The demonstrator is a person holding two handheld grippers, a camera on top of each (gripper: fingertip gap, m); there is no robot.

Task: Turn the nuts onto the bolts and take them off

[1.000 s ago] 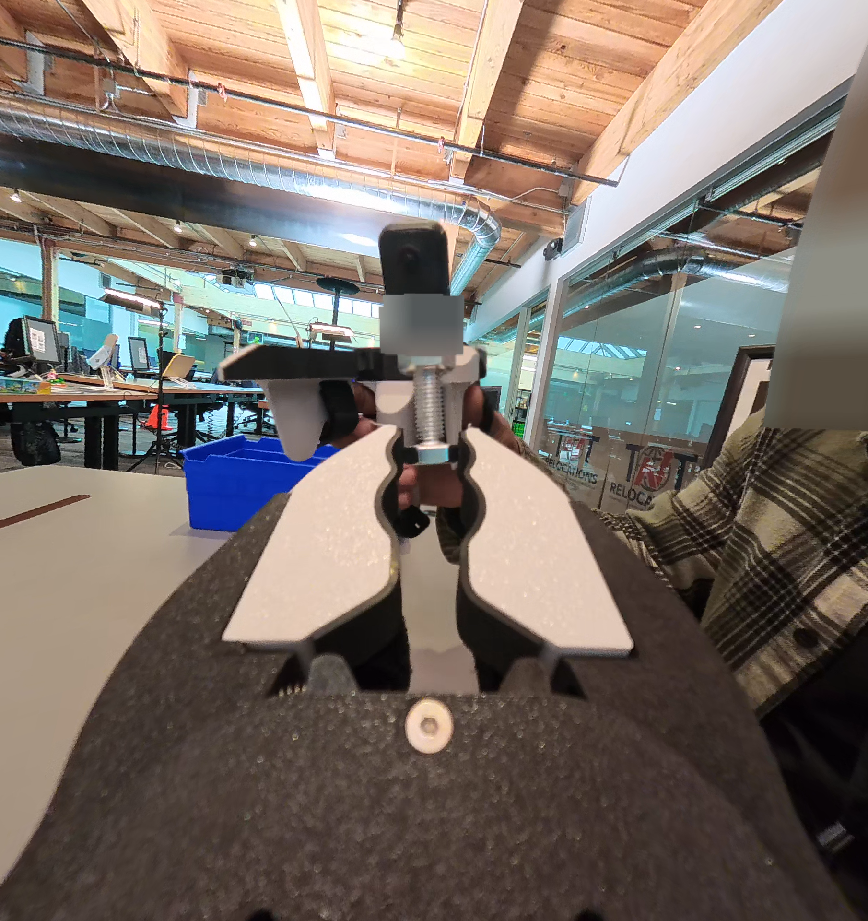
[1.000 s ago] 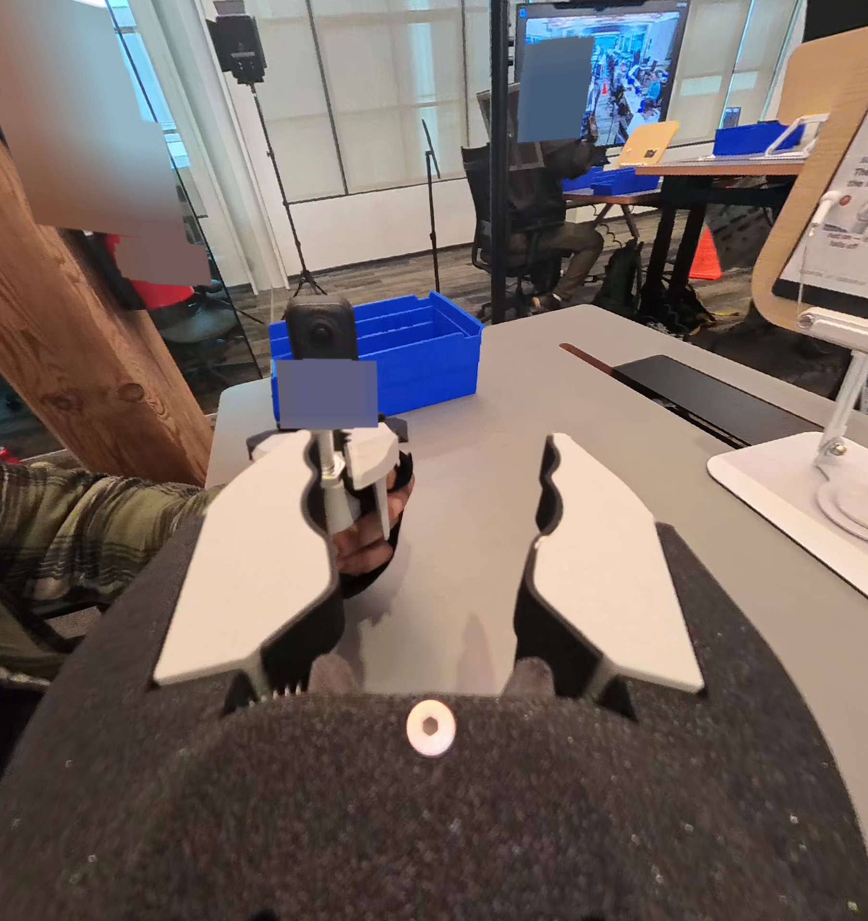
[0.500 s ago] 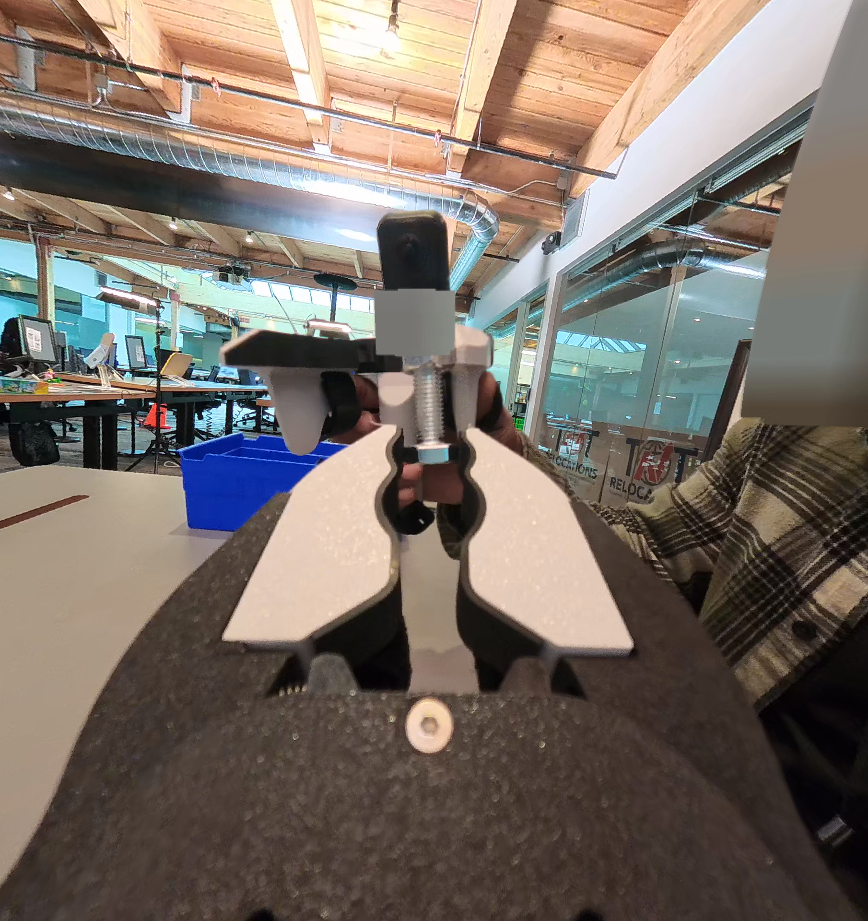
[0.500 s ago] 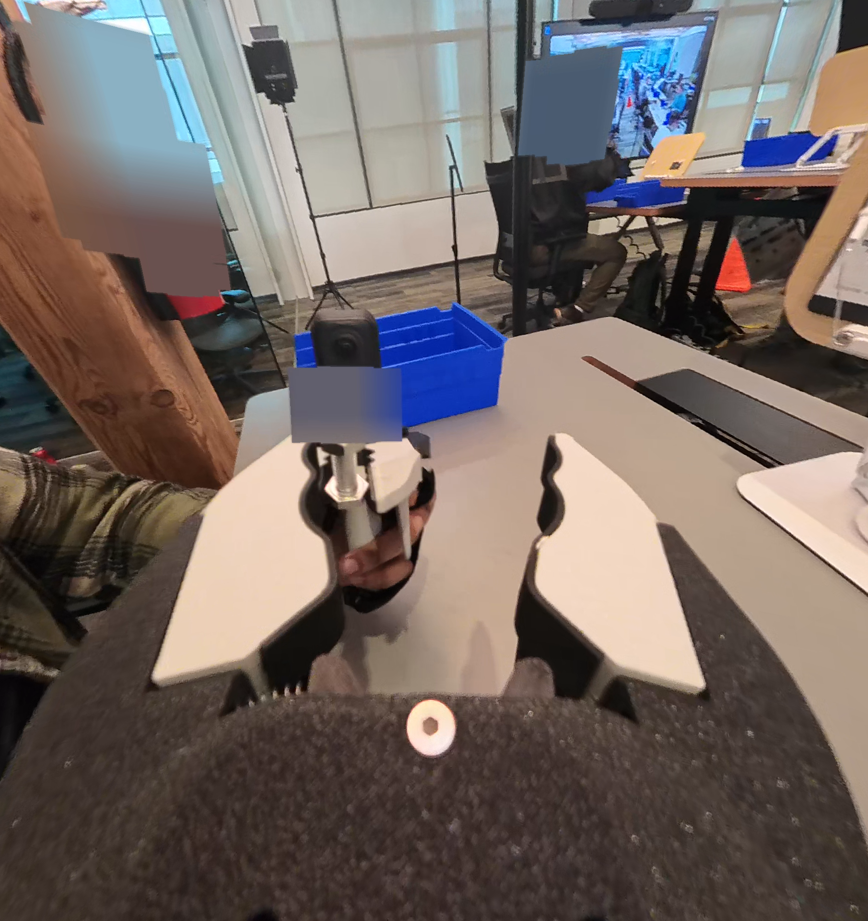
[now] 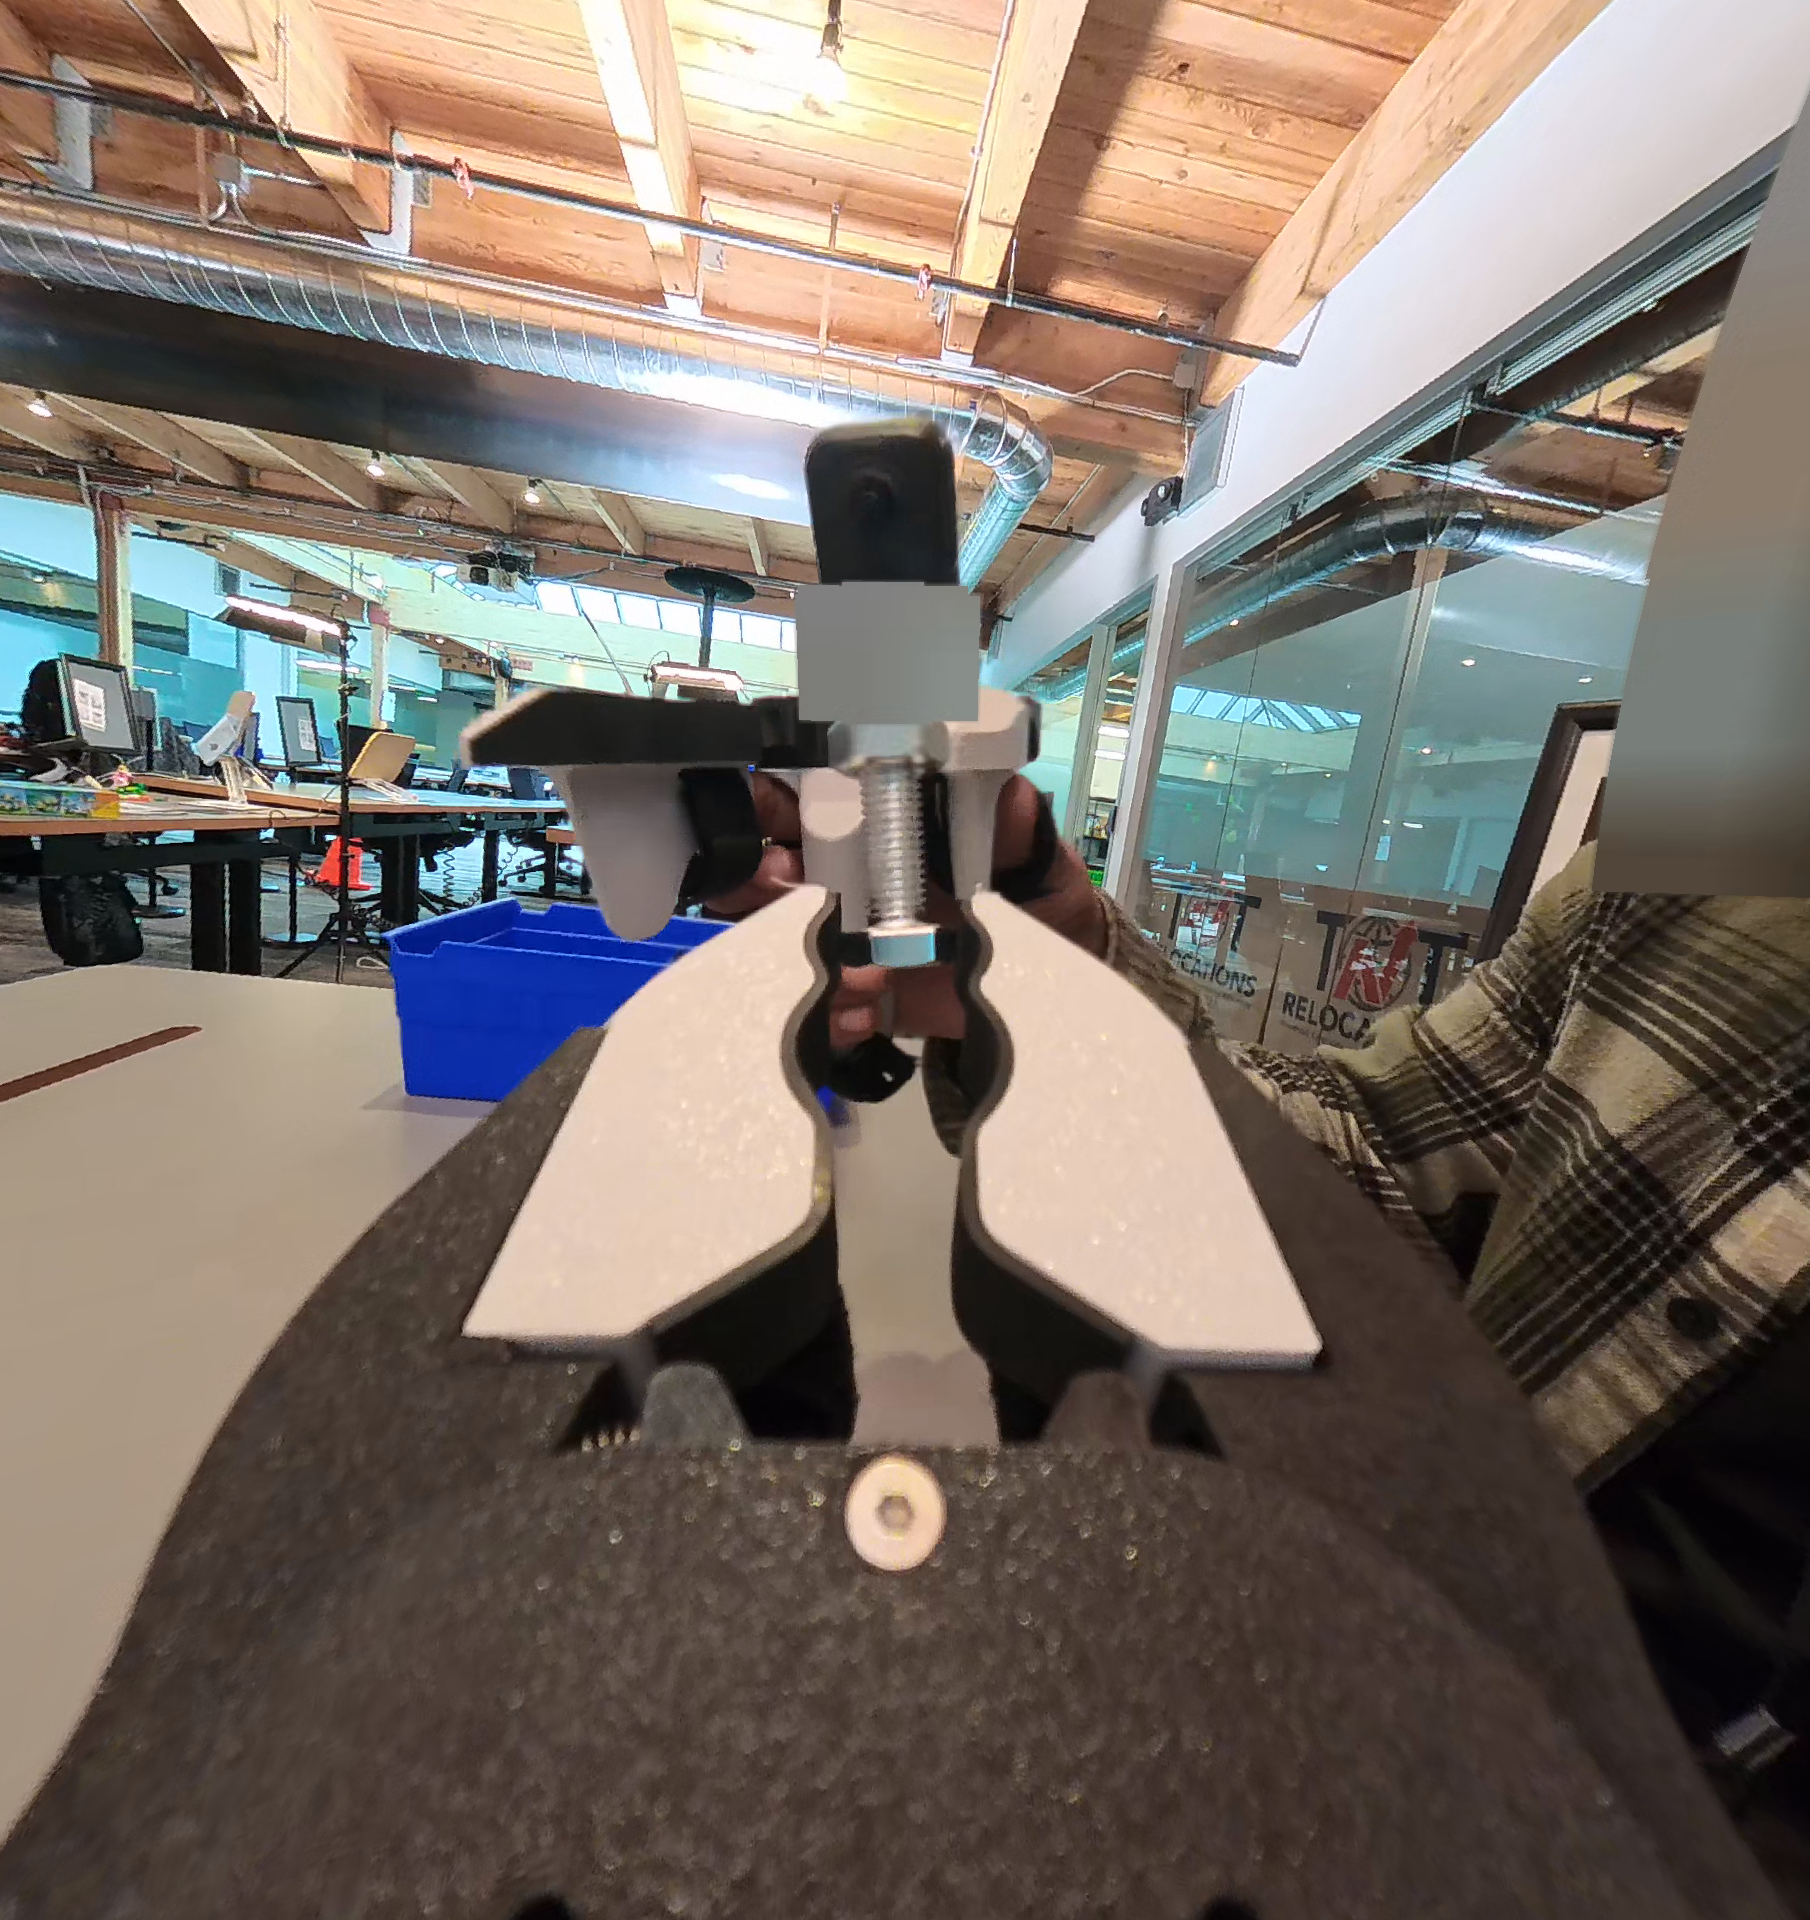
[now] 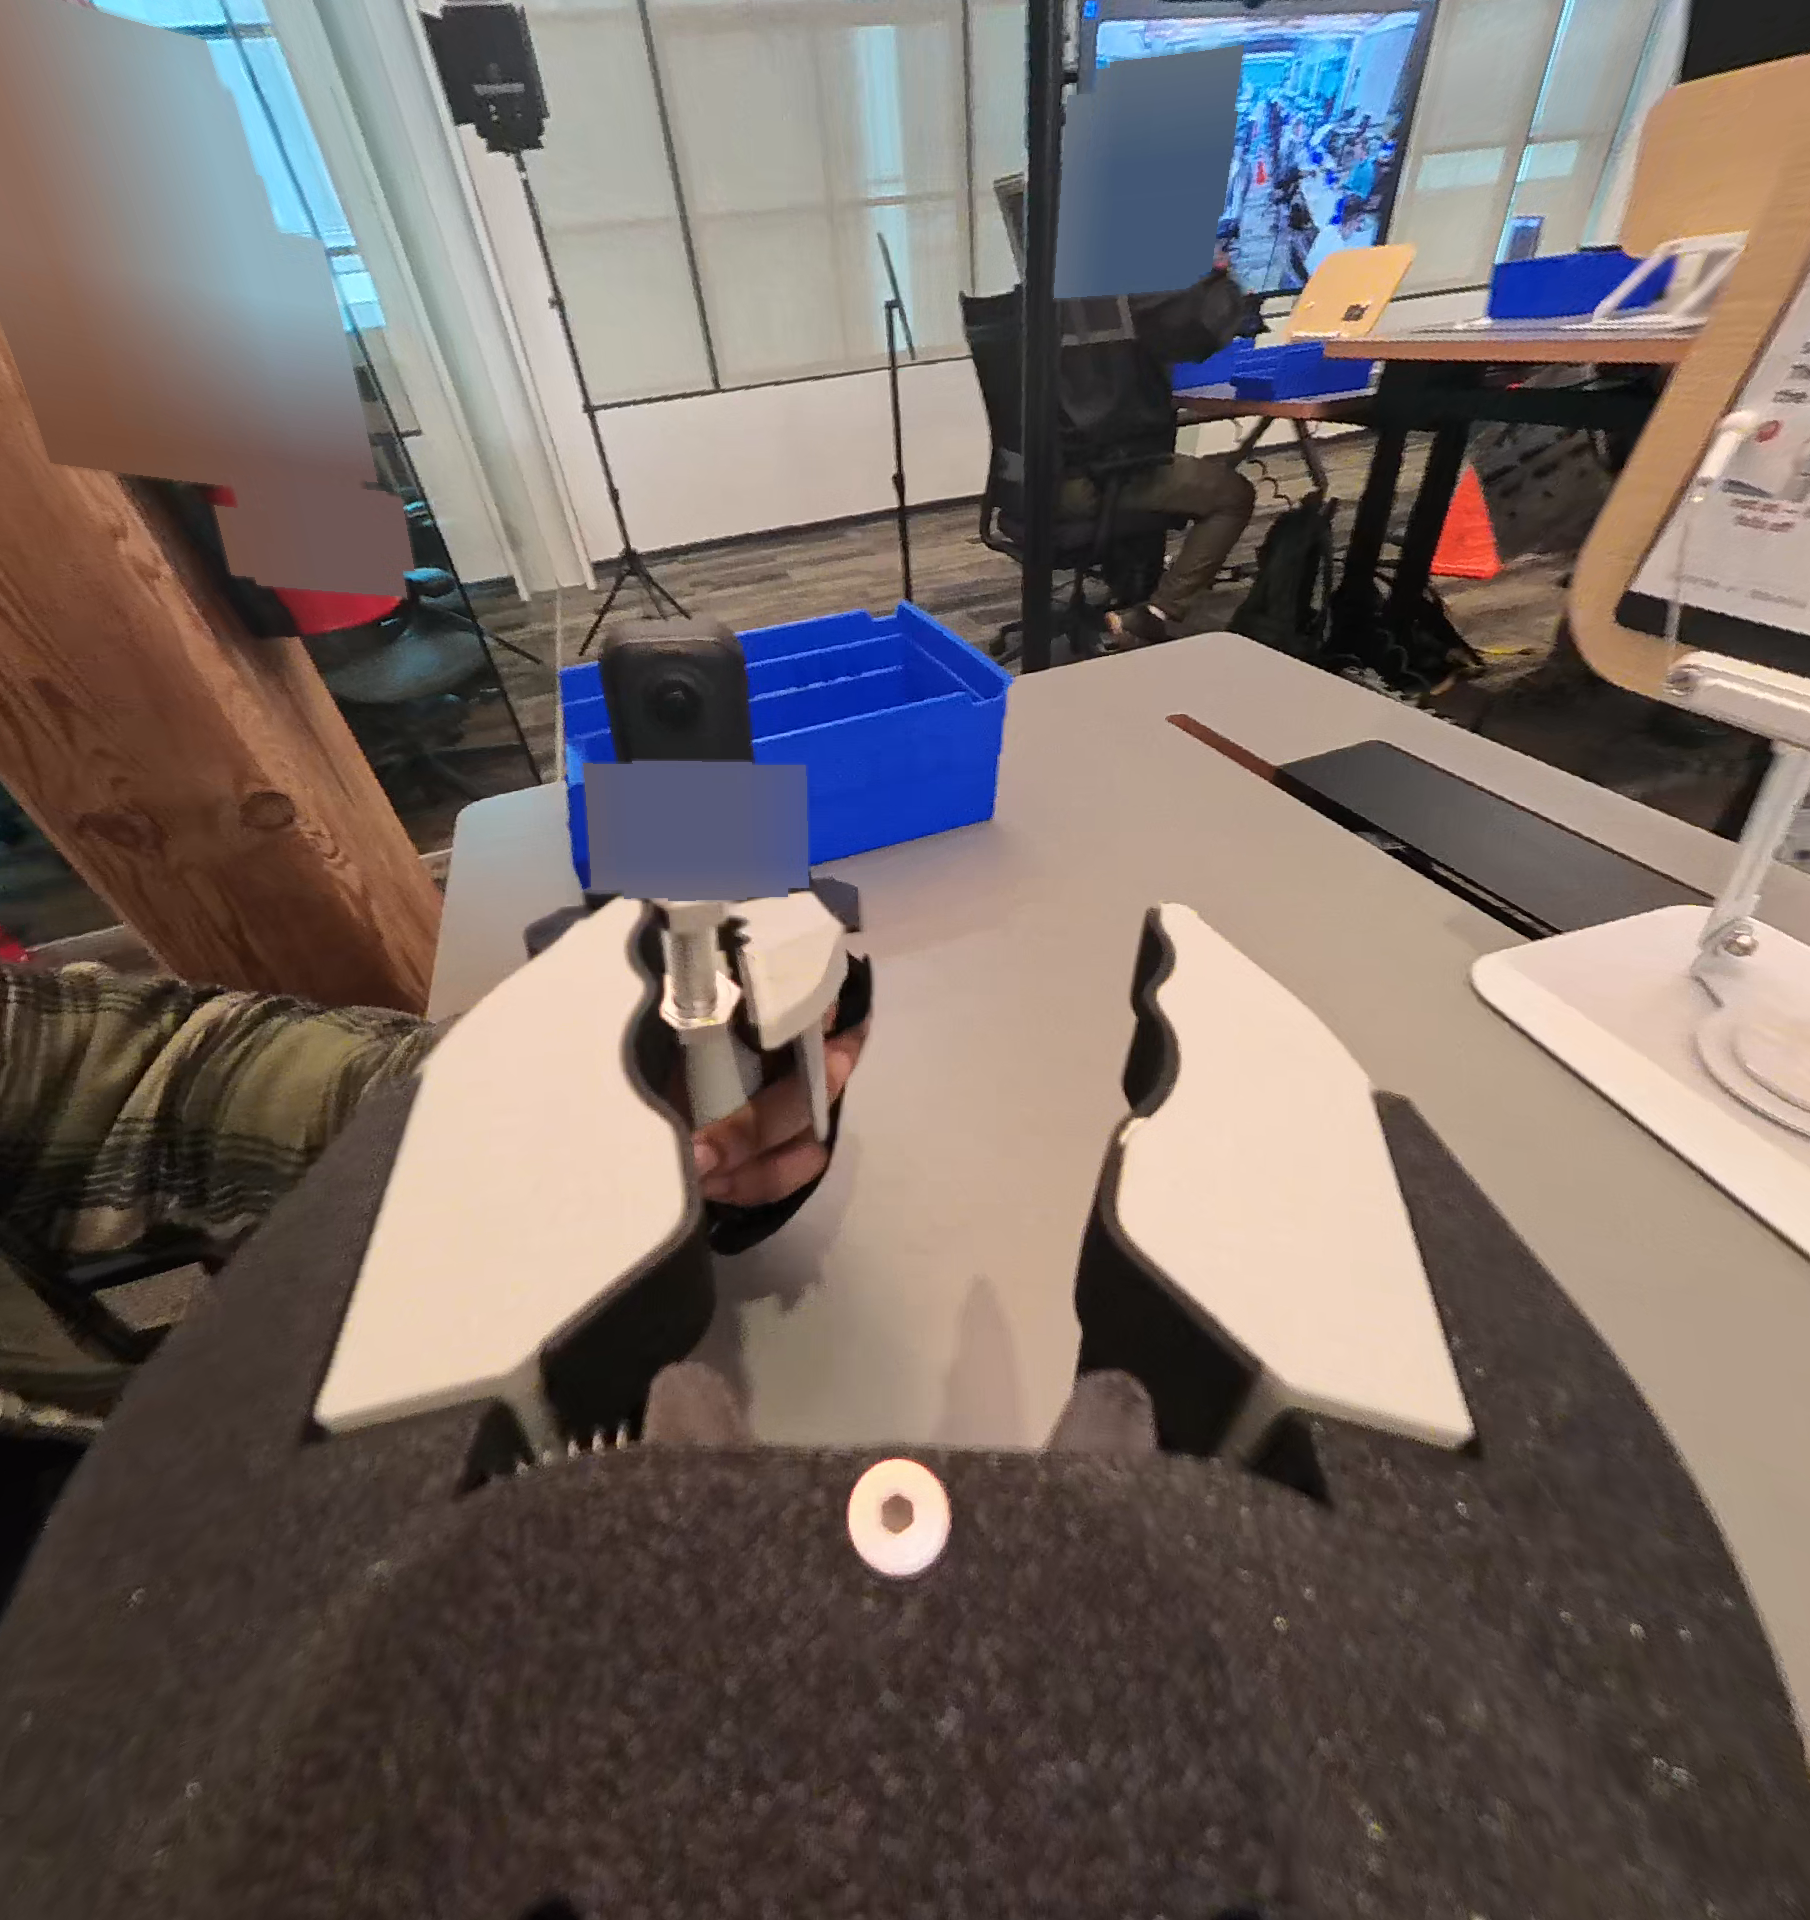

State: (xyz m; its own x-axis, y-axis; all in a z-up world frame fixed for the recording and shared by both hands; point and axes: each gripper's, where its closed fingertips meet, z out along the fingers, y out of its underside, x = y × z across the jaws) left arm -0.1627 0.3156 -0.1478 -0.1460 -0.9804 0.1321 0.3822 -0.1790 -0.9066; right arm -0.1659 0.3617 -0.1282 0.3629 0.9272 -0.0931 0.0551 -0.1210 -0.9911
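Note:
A silver bolt (image 5: pixel 895 831) stands upright, with a hex piece at each end of its thread. My left gripper (image 5: pixel 901 951) is shut on the lower hex end of the bolt and holds it above the grey table (image 5: pixel 153 1195). My right gripper (image 6: pixel 896 920) is open wide and empty. In the right wrist view the bolt (image 6: pixel 685 961) stands just inside that gripper's left finger (image 6: pixel 527 1122), held by the left gripper (image 6: pixel 735 997). In the left wrist view the right gripper (image 5: pixel 807 831) faces me just behind the bolt.
A blue bin (image 6: pixel 859 748) stands at the table's far edge and also shows in the left wrist view (image 5: pixel 527 997). A tablet stand on a white base (image 6: pixel 1659 1039) and a black slab (image 6: pixel 1452 821) lie to the right. A wooden post (image 6: pixel 153 727) rises on the left. A plaid sleeve (image 5: pixel 1555 1143) shows at the right.
Very little. The right wrist view swung slightly right and back. The left gripper has stayed shut on the bolt and the right gripper has stayed open beside it.

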